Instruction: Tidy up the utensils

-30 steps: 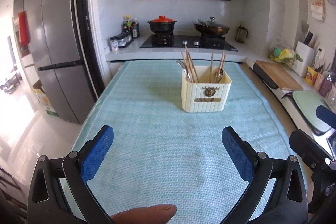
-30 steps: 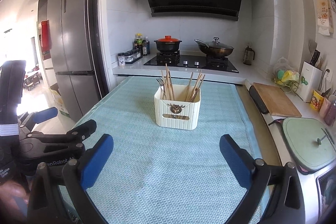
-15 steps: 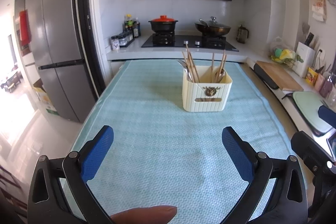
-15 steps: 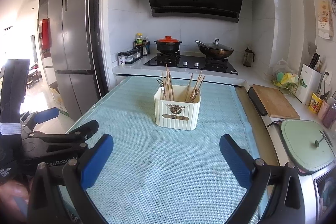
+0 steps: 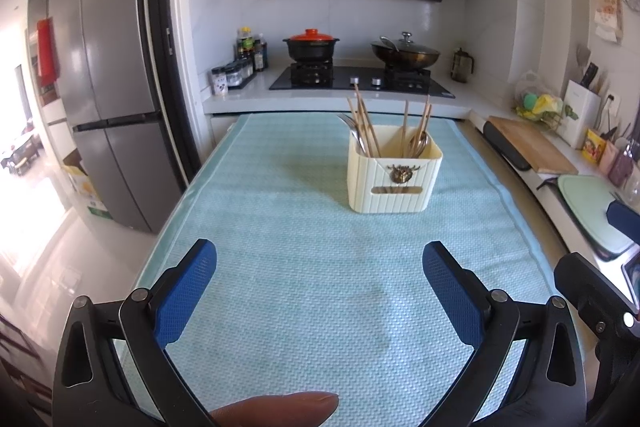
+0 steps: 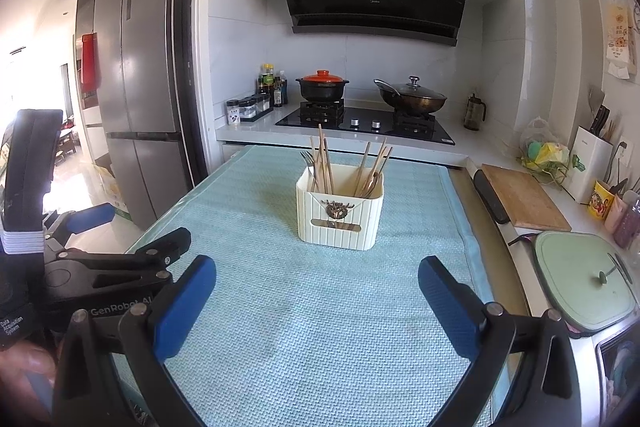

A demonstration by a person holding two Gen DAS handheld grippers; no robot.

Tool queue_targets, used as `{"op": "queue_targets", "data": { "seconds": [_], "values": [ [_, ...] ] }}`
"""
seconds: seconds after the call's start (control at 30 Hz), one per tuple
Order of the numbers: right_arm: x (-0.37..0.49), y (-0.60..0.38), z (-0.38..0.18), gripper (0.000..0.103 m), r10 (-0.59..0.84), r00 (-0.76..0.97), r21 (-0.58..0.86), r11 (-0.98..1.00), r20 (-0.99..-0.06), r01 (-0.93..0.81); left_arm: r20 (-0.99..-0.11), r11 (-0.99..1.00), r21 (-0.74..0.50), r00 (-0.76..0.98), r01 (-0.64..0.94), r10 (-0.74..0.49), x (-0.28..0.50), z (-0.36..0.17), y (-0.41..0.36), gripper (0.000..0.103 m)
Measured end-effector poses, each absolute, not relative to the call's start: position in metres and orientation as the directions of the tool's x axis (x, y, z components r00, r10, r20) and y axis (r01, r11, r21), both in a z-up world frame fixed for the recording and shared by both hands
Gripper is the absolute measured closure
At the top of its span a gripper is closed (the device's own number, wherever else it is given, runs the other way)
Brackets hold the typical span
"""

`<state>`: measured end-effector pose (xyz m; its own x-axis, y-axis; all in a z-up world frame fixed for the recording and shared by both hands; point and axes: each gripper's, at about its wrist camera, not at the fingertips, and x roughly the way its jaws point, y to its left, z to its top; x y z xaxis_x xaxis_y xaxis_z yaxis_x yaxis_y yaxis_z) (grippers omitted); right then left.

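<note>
Cream-coloured and ribbed, the utensil holder (image 5: 394, 171) stands upright on the pale blue cloth (image 5: 280, 235) that covers the counter (image 6: 478, 227), well ahead of both grippers. Wooden chopsticks (image 5: 366, 125) lean in its left compartment beside a metal fork (image 5: 352, 131); more chopsticks and a spoon (image 5: 420, 141) stand in the right one. A bronze ornament sits on its front face.

The left gripper (image 5: 320, 267) hovers over the near part of the cloth with its jaws spread wide and nothing between them. The right gripper (image 6: 316, 281) is likewise wide open and holds nothing; the left gripper's black body shows at the left edge of its view.

Compared with a second ago, the holder sits slightly higher in the left wrist view and the hob behind it shows a little more, so the left gripper has shifted a touch; the right wrist view has changed just as little. Jaw spread is unchanged on both, and the utensils stand as they did. A fingertip (image 5: 280, 407) still shows at the bottom of the left view.

Behind the counter sit a black pot with a red lid (image 6: 322, 87) and a lidded wok (image 6: 412, 97) on the hob.
</note>
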<state>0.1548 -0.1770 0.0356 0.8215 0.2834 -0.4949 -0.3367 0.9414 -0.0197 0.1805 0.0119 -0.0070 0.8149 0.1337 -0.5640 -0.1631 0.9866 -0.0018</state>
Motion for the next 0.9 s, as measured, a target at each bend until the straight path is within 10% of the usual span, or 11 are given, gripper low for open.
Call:
{"op": "queue_targets", "data": {
  "seconds": [0.9],
  "values": [
    [0.154, -0.1759, 0.0349, 0.0, 0.286, 0.821, -0.027, 0.939, -0.494, -0.343, -0.573, 0.987, -0.004, 0.81, -0.161, 0.129, 0.1821, -0.0093, 0.0111, 0.0]
  ]
}}
